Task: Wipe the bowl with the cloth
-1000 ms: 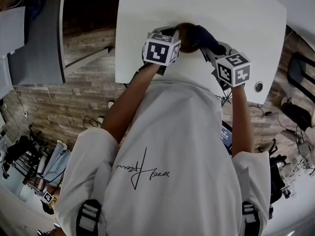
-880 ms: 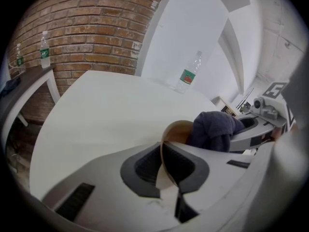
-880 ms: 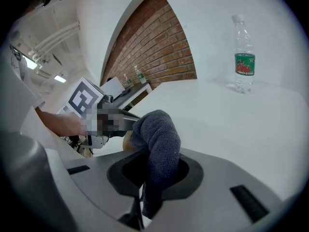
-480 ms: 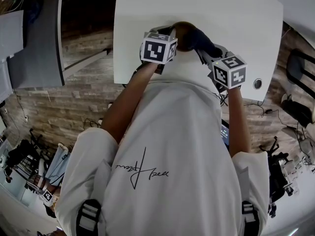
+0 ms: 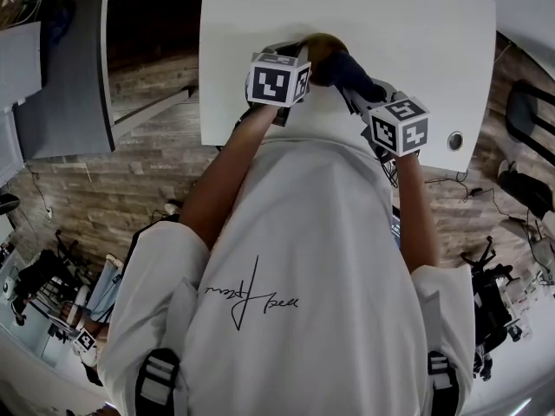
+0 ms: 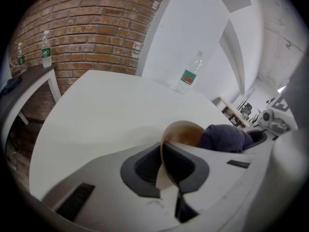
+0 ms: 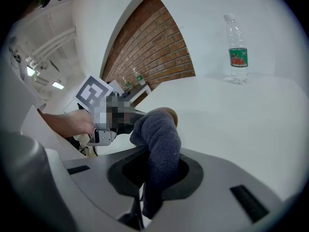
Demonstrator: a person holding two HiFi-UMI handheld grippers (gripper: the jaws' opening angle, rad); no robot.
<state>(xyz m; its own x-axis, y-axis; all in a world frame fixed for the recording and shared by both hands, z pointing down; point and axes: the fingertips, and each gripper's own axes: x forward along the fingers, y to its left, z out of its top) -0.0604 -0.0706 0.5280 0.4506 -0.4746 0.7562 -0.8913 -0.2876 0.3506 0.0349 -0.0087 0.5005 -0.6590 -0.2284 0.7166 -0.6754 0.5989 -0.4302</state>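
— What do we have around us?
— We stand at a white table (image 5: 416, 42) with a small round hole (image 5: 455, 140) near its right edge. Below it we see a floor (image 5: 147, 180) of brownish planks, with cables (image 5: 460, 189) lying loose on it.
— And the walls?
— We see a red brick wall (image 6: 96, 28) meeting a plain white wall (image 6: 193, 28). Against the brick stands a dark-topped side desk (image 6: 29, 83) bearing two bottles (image 6: 46, 50).
— Any light?
— We make out bright lamps (image 7: 58, 85) up on the ceiling. We also see a dark chair (image 5: 529, 115) to the right of the table.
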